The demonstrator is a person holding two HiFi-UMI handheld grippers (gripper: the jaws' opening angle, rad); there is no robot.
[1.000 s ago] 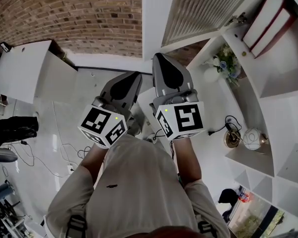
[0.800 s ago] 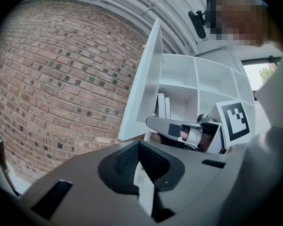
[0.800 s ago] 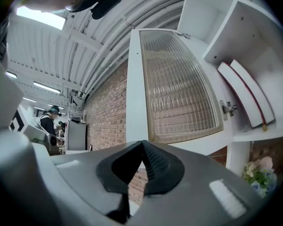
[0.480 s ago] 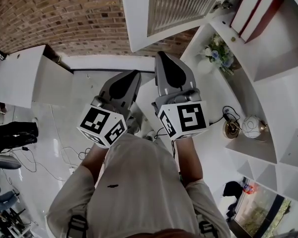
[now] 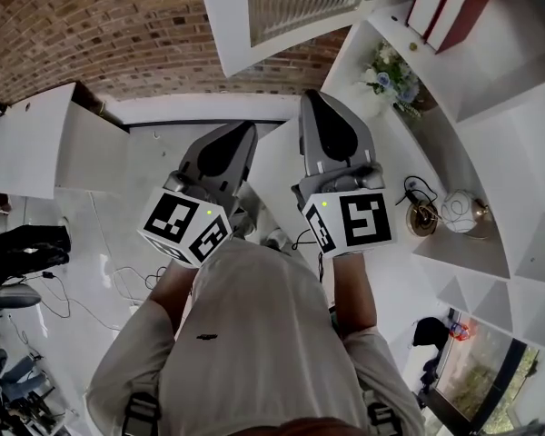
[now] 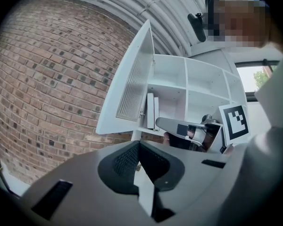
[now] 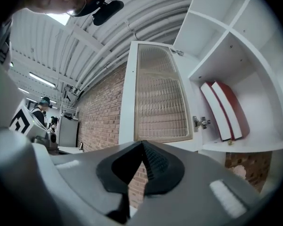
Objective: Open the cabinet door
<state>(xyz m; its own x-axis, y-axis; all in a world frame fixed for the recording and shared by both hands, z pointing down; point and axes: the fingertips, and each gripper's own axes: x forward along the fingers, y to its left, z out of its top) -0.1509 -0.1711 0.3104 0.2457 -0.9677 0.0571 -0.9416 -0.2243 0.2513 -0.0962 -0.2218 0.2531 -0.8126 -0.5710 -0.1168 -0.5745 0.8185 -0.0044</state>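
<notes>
Fingers together, cabinet door open.

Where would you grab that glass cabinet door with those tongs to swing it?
On the cabinet door, probably the free upright frame edge, opposite the hinge, coming edge-on from the side of the brick wall. No handle shows. The door stands open, so that thin white edge can be straddled, sparing the ribbed glass. The right tongs are shut and would need opening first.
</notes>
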